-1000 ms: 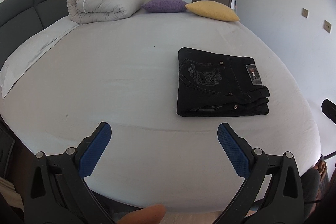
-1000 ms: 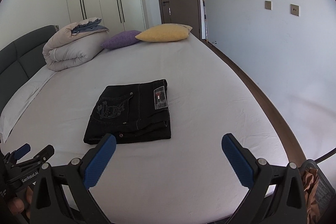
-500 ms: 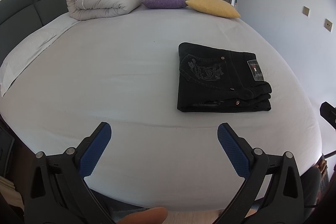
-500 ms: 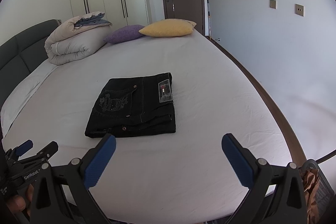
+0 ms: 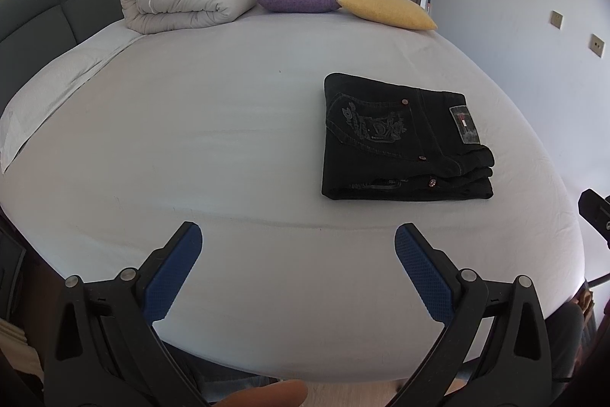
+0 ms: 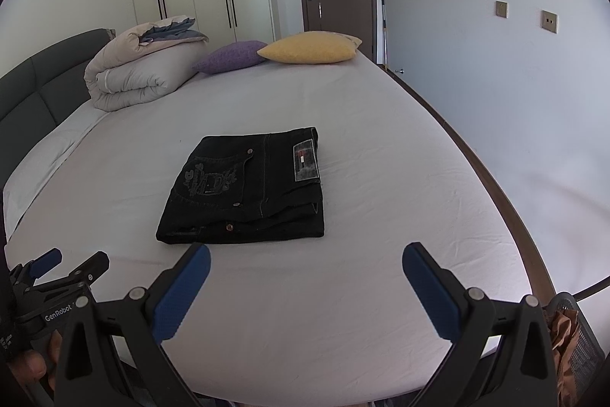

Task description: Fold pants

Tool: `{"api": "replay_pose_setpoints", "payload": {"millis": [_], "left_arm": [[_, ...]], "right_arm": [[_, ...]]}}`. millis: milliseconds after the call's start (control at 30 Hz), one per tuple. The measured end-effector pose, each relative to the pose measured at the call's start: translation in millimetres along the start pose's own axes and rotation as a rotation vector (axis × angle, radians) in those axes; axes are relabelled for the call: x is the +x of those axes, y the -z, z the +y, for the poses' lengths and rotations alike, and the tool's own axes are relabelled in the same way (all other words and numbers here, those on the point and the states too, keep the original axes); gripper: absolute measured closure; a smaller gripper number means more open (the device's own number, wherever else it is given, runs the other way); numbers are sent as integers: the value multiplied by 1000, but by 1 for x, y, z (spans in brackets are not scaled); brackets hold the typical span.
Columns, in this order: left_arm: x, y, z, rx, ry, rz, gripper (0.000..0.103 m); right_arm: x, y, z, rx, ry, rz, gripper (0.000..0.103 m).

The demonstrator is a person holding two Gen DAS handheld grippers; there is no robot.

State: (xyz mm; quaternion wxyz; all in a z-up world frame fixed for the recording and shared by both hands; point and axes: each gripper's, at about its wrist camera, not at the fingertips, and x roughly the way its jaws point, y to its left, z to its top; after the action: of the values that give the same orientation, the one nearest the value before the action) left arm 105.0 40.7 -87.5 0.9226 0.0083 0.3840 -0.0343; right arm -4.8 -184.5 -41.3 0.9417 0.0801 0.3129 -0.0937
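Your black denim pants [image 6: 248, 187] lay folded square on the smooth bed [image 6: 362, 292]; both your hand-held grippers, left [image 5: 297, 254] and right [image 6: 305, 273], were spread, empty.

Soft, even daylight fills both views, and the white bed [image 5: 228, 140] is bright without glare. Beside the bed the folded pants [image 6: 248, 189] are sharp and throw only a thin shadow. The fisheye lens bends the bed's edges, and the picture corners are black.
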Motion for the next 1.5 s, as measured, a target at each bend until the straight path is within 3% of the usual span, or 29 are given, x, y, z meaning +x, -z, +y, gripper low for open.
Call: {"api": "replay_pose_setpoints", "payload": {"millis": [1500], "left_arm": [[6,10,8,10,9,23,0]], "right_arm": [[4,9,7,-9,-12,25,0]]}}
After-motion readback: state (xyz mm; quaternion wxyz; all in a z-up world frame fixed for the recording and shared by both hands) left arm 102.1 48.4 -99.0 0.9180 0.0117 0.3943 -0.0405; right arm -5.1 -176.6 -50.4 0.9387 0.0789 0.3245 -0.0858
